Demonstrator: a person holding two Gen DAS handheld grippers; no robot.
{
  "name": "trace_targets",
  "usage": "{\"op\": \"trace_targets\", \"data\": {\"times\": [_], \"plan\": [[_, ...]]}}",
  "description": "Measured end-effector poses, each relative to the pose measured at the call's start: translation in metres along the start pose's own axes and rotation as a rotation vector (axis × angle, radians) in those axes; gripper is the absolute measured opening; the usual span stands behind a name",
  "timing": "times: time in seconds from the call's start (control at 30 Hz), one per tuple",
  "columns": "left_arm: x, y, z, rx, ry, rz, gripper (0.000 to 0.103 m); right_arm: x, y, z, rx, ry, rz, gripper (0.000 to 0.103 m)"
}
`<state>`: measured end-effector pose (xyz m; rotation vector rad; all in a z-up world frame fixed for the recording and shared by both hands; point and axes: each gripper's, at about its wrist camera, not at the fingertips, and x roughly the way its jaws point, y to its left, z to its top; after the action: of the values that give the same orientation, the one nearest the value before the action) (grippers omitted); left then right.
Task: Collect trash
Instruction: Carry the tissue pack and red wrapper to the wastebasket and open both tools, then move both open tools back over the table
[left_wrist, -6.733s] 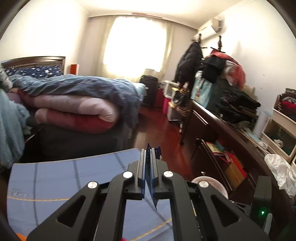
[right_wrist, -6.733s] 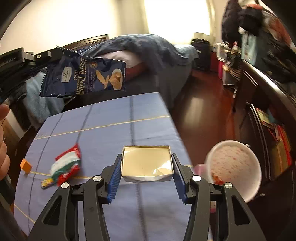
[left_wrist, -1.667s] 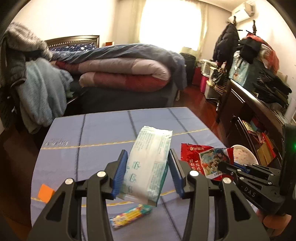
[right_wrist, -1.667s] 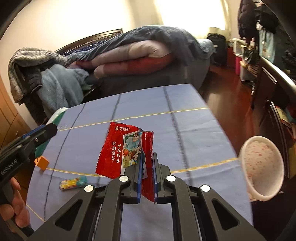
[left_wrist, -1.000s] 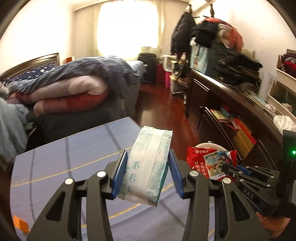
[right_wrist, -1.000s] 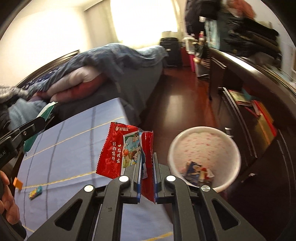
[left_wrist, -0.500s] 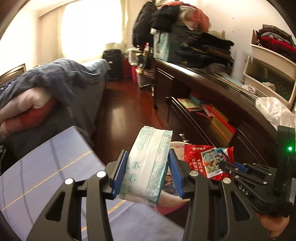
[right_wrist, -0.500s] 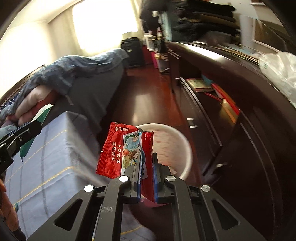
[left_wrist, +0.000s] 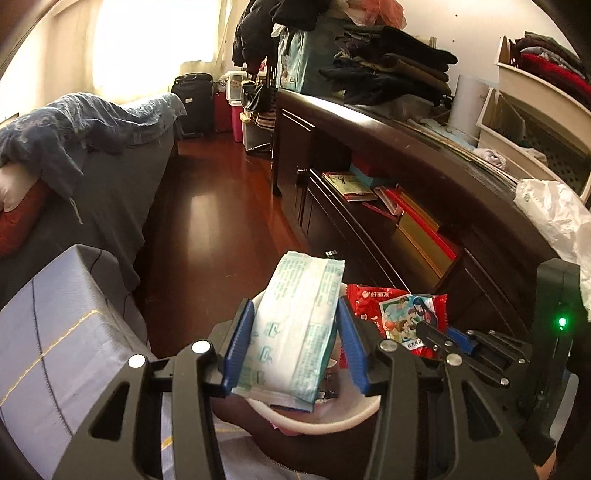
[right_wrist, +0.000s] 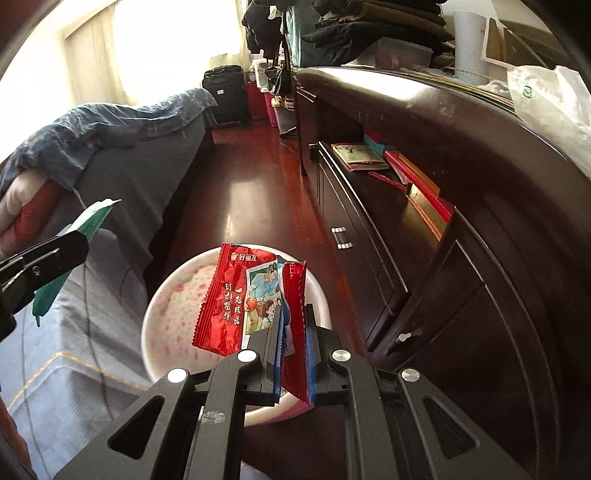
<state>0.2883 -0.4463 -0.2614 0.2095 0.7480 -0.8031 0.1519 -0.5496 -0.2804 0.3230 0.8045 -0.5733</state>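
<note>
The left claw (left_wrist: 295, 343) grips a white-green pack (left_wrist: 295, 332) above the white bin (right_wrist: 166, 314), just off the bench's (left_wrist: 55, 332) edge. The right claw (right_wrist: 291, 354) pinches a red wrapper (right_wrist: 232, 302) over the same bin.

A dark wooden dresser (left_wrist: 436, 155) (folded clothes (left_wrist: 388, 70) on top) faces a bed (left_wrist: 92, 155).

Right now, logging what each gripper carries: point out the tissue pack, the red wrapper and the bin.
tissue pack (left_wrist: 295, 325), left wrist view, middle.
red wrapper (right_wrist: 229, 306), right wrist view, printed face.
bin (right_wrist: 177, 310), right wrist view, inner wall.
</note>
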Motion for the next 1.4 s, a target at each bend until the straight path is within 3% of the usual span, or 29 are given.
{"op": "trace_targets", "data": {"times": [0.07, 0.2, 0.3, 0.6, 0.9, 1.07, 1.4], "plan": [[0.007, 0.001, 0.000, -0.004, 0.007, -0.003, 0.055, 0.005, 0.003, 0.000, -0.009, 0.002, -0.012, 0.015], [0.009, 0.004, 0.001, -0.011, -0.004, 0.009, 0.075, 0.012, 0.007, 0.001, -0.015, 0.002, -0.015, 0.024], [0.001, 0.010, 0.002, -0.025, -0.025, 0.015, 0.082, 0.014, 0.006, -0.001, -0.015, 0.006, -0.007, 0.031], [-0.033, 0.026, 0.002, -0.064, -0.063, 0.041, 0.086, -0.006, 0.020, -0.004, -0.022, 0.004, 0.035, 0.047], [-0.090, 0.057, -0.015, -0.112, -0.089, 0.144, 0.089, -0.043, 0.051, -0.012, -0.043, -0.013, 0.096, 0.064], [-0.137, 0.097, -0.041, -0.196, -0.094, 0.250, 0.091, -0.073, 0.094, -0.027, -0.122, -0.028, 0.187, 0.082], [-0.256, 0.208, -0.146, -0.428, -0.056, 0.582, 0.096, -0.122, 0.217, -0.079, -0.402, 0.017, 0.447, 0.084]]}}
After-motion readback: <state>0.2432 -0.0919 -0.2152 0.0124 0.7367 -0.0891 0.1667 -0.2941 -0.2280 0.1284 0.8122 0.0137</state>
